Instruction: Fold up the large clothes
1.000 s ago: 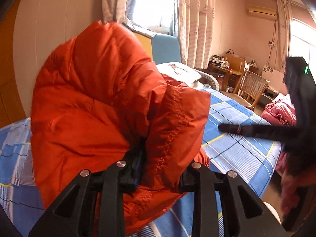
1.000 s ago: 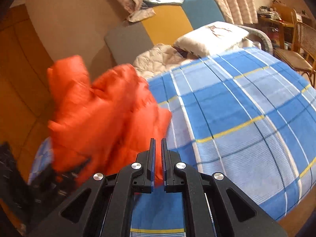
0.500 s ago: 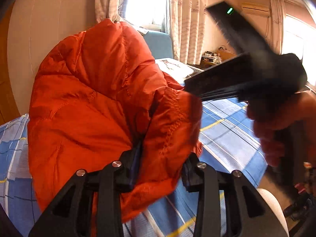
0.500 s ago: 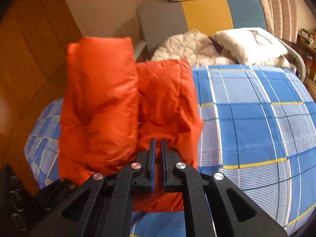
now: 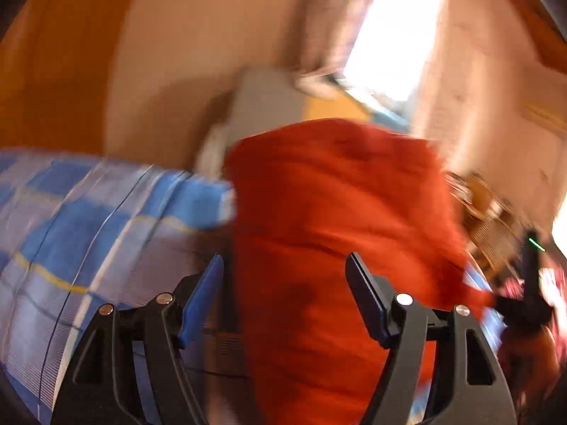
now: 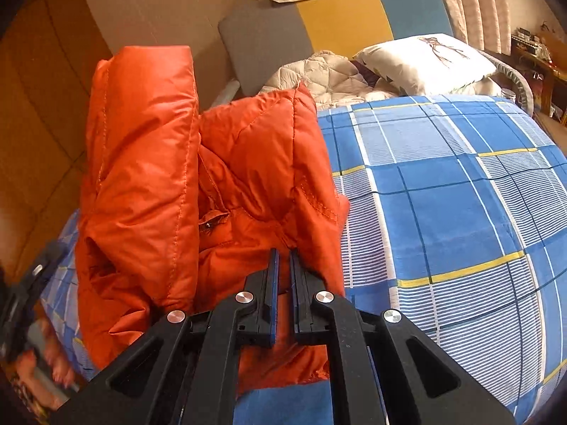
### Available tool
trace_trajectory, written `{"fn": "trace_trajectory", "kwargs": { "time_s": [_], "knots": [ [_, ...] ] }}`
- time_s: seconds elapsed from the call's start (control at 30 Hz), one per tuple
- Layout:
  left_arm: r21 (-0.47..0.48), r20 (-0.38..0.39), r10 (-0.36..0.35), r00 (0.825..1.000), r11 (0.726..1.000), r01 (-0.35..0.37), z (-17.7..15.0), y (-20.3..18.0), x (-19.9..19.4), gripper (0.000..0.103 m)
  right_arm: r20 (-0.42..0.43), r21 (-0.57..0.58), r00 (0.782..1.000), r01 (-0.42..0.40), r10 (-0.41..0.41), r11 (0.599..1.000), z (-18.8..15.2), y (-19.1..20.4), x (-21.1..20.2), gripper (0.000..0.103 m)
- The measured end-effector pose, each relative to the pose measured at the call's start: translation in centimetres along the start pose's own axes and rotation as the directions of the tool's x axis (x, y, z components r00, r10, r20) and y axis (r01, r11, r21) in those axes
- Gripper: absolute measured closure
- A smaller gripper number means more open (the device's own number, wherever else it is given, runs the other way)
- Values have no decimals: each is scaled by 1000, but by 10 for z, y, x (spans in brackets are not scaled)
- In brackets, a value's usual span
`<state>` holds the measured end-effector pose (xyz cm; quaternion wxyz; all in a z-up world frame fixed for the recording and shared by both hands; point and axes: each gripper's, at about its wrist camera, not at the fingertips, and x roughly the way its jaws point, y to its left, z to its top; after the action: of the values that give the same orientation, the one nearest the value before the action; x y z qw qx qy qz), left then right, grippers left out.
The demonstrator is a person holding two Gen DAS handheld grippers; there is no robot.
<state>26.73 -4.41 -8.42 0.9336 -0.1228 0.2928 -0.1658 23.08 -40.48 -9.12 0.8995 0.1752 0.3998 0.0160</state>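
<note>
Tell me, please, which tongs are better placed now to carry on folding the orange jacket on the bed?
Probably the right tongs: they are shut on the orange jacket, above the blue checked bed cover. The left tongs are opening and press no fabric.

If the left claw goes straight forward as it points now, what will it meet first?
Most likely the orange jacket: it fills the space ahead of the opening left claw. The picture is blurred, so depth is uncertain.
</note>
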Motion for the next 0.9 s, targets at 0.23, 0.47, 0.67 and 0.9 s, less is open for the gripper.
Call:
{"fn": "trace_trajectory", "kwargs": {
  "time_s": [0.23,0.47,0.67,0.9],
  "knots": [
    [-11,-68,-77,995,997,77,-3,2,38,33,180,24,983,-48,43,999,14,16,-58,24],
    [5,-70,-78,994,997,79,-6,-14,43,38,71,-38,992,-100,103,994,37,58,-33,35],
    [104,-74,-116,991,987,123,1,-38,35,37,55,-5,993,-101,101,995,38,48,-24,88],
    [206,-78,-25,997,978,41,-5,-73,58,22,44,169,999,15,-23,986,23,-15,3,90]
  ]
}}
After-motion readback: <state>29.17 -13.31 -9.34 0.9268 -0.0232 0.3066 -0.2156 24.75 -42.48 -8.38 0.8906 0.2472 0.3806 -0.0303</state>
